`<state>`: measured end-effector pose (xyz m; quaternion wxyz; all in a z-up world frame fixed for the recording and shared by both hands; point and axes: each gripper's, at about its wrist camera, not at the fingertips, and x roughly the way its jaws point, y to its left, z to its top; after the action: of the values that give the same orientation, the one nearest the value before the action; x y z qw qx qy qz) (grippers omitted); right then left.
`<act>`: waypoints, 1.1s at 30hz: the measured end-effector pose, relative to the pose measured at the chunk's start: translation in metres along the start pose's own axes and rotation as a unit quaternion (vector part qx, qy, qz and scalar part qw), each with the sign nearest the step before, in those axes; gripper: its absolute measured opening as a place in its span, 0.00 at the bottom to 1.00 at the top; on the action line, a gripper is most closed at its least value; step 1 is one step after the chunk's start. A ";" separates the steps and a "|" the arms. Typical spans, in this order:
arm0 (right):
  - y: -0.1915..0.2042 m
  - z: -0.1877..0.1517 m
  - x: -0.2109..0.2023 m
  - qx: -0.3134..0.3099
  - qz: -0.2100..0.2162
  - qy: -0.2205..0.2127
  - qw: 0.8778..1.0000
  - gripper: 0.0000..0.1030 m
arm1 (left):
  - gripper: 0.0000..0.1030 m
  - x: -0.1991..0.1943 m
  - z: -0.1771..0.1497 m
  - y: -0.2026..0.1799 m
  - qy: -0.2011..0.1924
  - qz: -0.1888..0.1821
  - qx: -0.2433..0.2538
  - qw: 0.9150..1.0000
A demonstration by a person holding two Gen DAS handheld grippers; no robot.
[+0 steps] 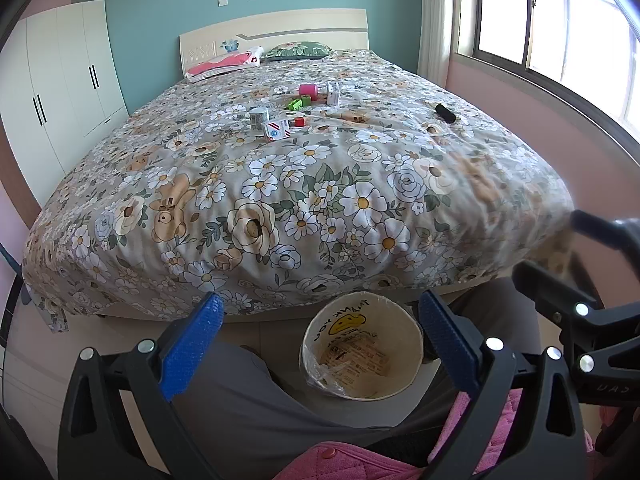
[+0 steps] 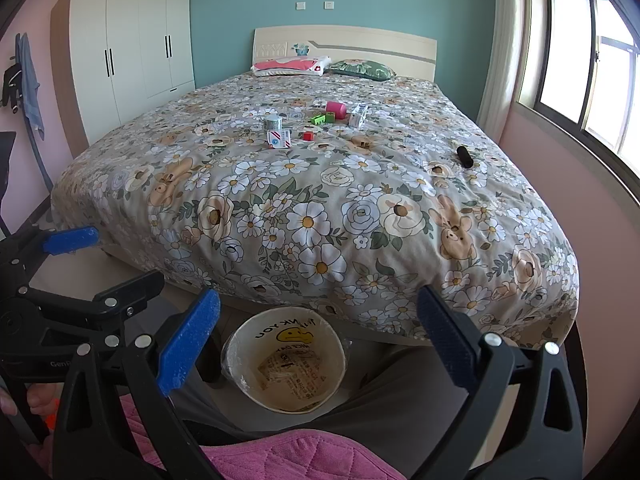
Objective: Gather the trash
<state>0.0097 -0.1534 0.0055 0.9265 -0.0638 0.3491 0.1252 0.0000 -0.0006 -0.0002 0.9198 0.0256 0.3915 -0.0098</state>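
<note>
A cream trash bin (image 1: pixel 362 346) (image 2: pixel 285 360) lined with a clear bag, with paper scraps inside, stands on the floor at the foot of the bed. Small items lie mid-bed: a red-white carton (image 1: pixel 277 129) (image 2: pixel 279 138), a grey can (image 1: pixel 259 117) (image 2: pixel 273 122), a pink roll (image 1: pixel 308 90) (image 2: pixel 335 109), green blocks (image 1: pixel 299 102) (image 2: pixel 321 118), a white carton (image 1: pixel 333 93) (image 2: pixel 358 114), a small red block (image 2: pixel 307 135). A black cylinder (image 1: pixel 445 113) (image 2: pixel 465 156) lies to the right. My left gripper (image 1: pixel 320 344) and right gripper (image 2: pixel 318 334) are open and empty above the bin.
The floral bedspread (image 1: pixel 304 184) (image 2: pixel 320 208) covers the bed. Pillows (image 1: pixel 224 62) lie at the headboard. A white wardrobe (image 2: pixel 132 48) stands left, a window (image 1: pixel 560 28) right. Grey trouser legs and a pink quilted cloth (image 2: pixel 288 456) fill the foreground.
</note>
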 end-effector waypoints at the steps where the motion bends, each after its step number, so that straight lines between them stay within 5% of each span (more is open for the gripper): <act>1: 0.000 0.000 0.000 0.000 0.000 0.000 1.000 0.93 | 0.96 0.000 0.000 0.000 0.000 0.000 0.000 1.000; 33: 0.000 -0.003 0.003 0.002 0.002 0.003 1.000 0.93 | 0.96 -0.002 -0.001 0.002 0.001 0.001 0.002 1.000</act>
<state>0.0098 -0.1531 0.0016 0.9253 -0.0612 0.3525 0.1261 -0.0022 0.0016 0.0003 0.9193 0.0277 0.3925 -0.0096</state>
